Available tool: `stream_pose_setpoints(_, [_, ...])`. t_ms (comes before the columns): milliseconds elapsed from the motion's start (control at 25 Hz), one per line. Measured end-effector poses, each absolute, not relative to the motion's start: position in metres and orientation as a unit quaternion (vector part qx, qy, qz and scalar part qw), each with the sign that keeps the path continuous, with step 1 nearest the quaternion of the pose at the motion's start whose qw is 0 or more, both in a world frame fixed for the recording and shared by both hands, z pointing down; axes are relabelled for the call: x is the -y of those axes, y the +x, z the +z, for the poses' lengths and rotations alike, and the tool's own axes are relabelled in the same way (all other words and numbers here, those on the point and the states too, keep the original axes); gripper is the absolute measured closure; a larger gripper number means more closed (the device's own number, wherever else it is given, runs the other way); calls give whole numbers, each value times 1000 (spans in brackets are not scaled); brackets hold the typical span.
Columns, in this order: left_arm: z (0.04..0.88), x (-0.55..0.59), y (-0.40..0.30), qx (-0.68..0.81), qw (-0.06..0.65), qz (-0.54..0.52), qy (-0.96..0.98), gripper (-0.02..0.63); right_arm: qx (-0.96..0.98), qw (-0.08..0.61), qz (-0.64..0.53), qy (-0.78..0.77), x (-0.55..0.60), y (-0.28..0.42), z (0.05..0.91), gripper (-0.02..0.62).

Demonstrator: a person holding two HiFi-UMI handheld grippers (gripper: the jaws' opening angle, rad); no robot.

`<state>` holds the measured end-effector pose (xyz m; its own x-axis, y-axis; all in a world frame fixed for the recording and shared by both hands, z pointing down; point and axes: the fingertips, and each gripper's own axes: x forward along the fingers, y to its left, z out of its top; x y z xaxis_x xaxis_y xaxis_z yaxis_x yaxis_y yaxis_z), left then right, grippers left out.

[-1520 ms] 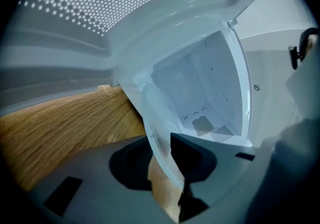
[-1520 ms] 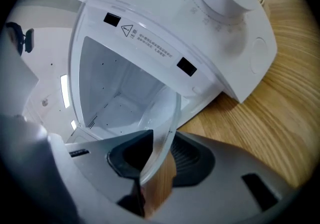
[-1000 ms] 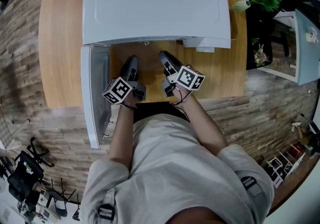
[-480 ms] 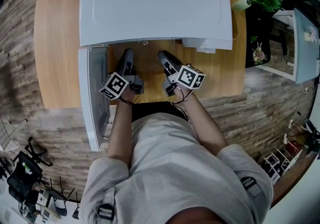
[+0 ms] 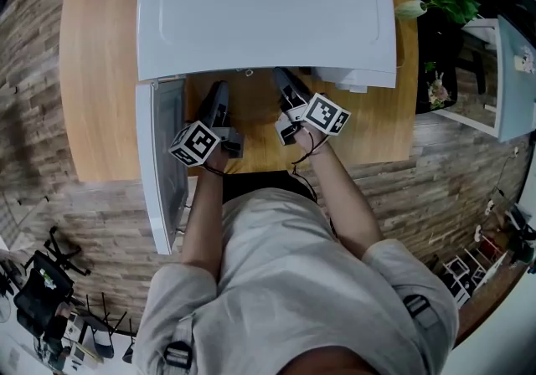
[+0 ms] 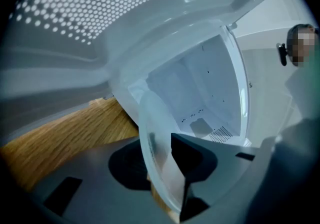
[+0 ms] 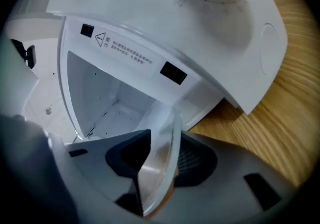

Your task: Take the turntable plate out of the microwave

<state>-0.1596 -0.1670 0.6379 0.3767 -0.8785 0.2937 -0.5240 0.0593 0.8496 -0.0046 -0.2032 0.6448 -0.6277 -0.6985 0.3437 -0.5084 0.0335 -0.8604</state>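
Wood tabletop, 1 white microwave, door open, 1 glass turntable plate at cavity mouth, 2 claws: left claw and right claw each pinching its rim, jaws easing open.

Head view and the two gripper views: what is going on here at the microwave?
A person works a gripper in each hand before the open microwave on a wooden table. The left gripper and right gripper each have the clear turntable plate by its rim between their jaws, which are opening now. The plate is at the cavity's mouth, with the door swung open to the left.
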Motion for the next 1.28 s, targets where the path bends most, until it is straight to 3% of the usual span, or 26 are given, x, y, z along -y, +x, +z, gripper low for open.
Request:
stream_pose_setpoints(80, [638,173,-160,532,495,-179,663,460,-708,90,-555,-427,204,-3,647,469])
stream_pose_setpoints(280, [640,177,-163,540,496,-180,656,492,-708,98,-553,-428,199,-3,644,483])
stream_pose_setpoints(640, [645,157,-158,534,504,-176,656,485,-720,80,-546,-421,185,1,641,488])
stream_pose_setpoints(1000, [647,165,-162,531,516,-200,642,436,-718,77,-556,-412,171,-1,649,482])
stream_pose_setpoints(1280, [650,166,-161,533,539,-203,620,443,-716,94,-546,-425,191,9,647,445])
